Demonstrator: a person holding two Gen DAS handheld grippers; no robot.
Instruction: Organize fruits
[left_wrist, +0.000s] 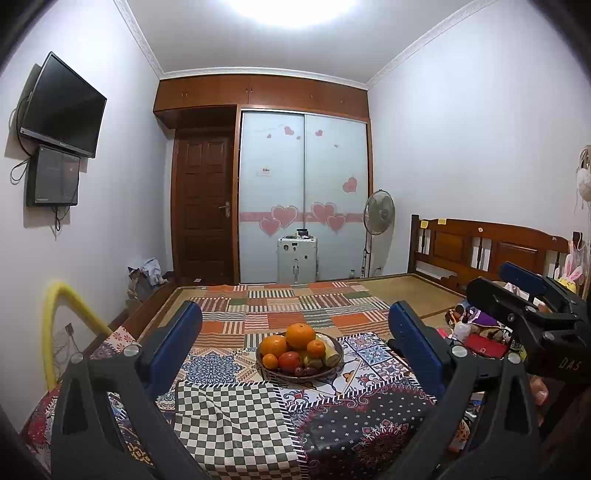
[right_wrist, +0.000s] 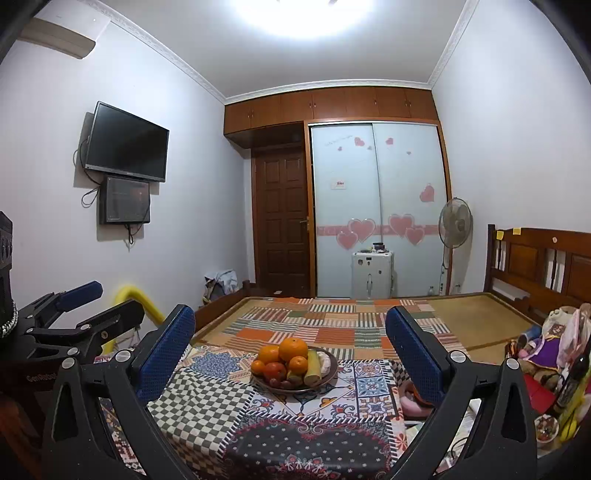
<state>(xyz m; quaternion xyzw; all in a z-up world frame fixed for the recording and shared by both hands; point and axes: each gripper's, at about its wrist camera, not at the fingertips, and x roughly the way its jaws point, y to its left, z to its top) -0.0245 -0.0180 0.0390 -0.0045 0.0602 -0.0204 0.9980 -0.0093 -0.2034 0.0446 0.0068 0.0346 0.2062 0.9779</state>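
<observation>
A brown bowl (left_wrist: 334, 363) piled with fruit stands on the patterned cloth; it also shows in the right wrist view (right_wrist: 328, 376). It holds several oranges (left_wrist: 300, 335) (right_wrist: 293, 349), a red fruit (left_wrist: 289, 361) (right_wrist: 275, 370), a pale green-yellow piece (right_wrist: 313, 368) and small dark fruits. My left gripper (left_wrist: 295, 343) is open and empty, short of the bowl. My right gripper (right_wrist: 291, 347) is open and empty, also short of it. The right gripper shows at the right of the left wrist view (left_wrist: 524, 295); the left gripper shows at the left of the right wrist view (right_wrist: 88, 306).
The patterned cloth (left_wrist: 236, 417) covers the near part of a bed with a wooden headboard (left_wrist: 480, 247). Toys and clutter (right_wrist: 546, 350) lie on the right. A yellow padded rail (left_wrist: 59, 306) stands on the left. A fan (left_wrist: 378, 214) and wardrobe stand behind.
</observation>
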